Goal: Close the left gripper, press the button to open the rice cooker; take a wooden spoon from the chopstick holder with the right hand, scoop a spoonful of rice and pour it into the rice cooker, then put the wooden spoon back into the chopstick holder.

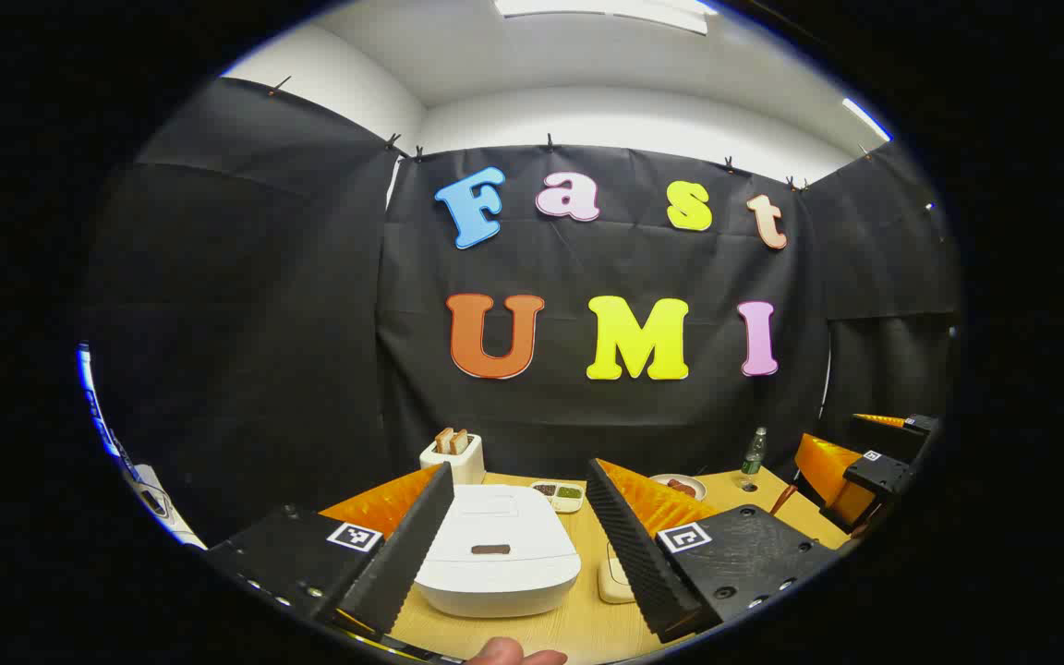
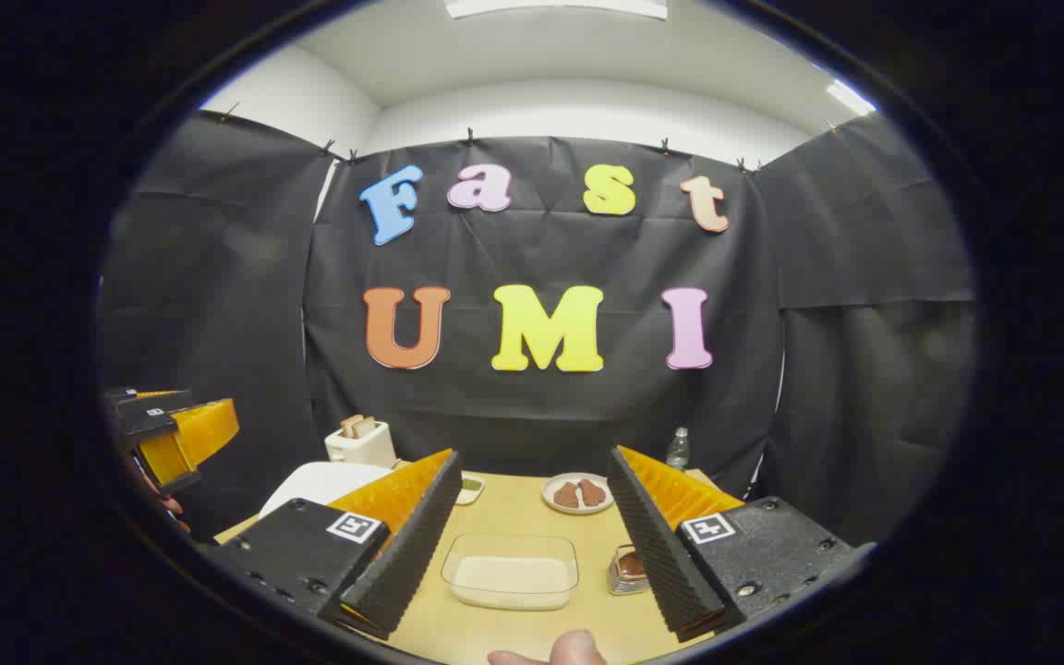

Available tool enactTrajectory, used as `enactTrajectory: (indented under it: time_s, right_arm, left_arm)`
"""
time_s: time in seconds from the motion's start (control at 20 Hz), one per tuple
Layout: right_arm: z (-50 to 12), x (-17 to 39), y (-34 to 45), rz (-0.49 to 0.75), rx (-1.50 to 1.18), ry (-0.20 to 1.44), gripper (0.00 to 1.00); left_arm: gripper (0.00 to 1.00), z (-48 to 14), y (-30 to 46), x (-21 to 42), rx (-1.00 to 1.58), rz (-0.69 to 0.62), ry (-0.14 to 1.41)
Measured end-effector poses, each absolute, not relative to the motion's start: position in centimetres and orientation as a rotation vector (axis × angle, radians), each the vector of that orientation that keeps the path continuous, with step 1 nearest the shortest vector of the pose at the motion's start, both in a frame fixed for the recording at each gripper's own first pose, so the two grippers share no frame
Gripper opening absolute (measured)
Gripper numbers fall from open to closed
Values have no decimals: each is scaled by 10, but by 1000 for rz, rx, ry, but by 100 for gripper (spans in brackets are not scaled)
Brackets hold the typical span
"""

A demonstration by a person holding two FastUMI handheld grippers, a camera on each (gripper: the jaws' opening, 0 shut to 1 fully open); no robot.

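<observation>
The white rice cooker [image 1: 495,550] stands on the wooden table with its lid down, a dark button [image 1: 491,549] on the front of the lid. My left gripper [image 1: 518,466] is open just in front of it, one finger on each side. My right gripper [image 2: 533,454] is open above a clear container of rice [image 2: 511,573]. A small holder [image 2: 629,568] with something brown in it sits right of the container, partly behind a finger. The rice cooker [image 2: 320,485] and left gripper [image 2: 176,429] show at the left; the right gripper [image 1: 851,443] shows at the far right.
At the back stand a toaster [image 1: 452,455] with bread, a divided sauce dish [image 1: 558,494], a plate of food [image 2: 576,492] and a bottle [image 2: 677,448]. A pale container [image 1: 613,582] lies right of the cooker. A thumb [image 2: 569,651] shows at the bottom edge.
</observation>
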State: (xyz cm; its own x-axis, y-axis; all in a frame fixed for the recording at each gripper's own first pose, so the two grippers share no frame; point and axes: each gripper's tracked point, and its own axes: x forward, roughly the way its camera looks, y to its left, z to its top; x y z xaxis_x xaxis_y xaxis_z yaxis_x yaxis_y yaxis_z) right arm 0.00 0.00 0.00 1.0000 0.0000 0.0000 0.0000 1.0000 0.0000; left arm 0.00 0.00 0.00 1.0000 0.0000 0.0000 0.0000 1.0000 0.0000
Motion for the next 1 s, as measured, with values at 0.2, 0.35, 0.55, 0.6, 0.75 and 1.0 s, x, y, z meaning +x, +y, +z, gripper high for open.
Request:
enactTrajectory:
  time_s: [0.2,0.35,0.55,0.6,0.75,1.0]
  right_arm:
    - [1,-3,-6,-4,4,-5,100]
    - [3,-5,-10,-3,16,-19,100]
    - [3,-7,-21,-21,21,-14,100]
    - [3,-8,-24,-25,25,-12,100]
    - [1,-10,-29,-36,43,-6,100]
    - [0,-14,-39,-60,44,-2,100]
  left_arm:
    - [93,-1,-1,-1,11,-14,14]
    - [93,-3,-2,-2,15,-28,24]
    - [93,-1,-3,-4,16,-44,25]
    - [93,0,-4,-5,17,-47,25]
    - [93,2,-7,-7,20,-58,21]
    - [93,1,-16,-4,17,-72,17]
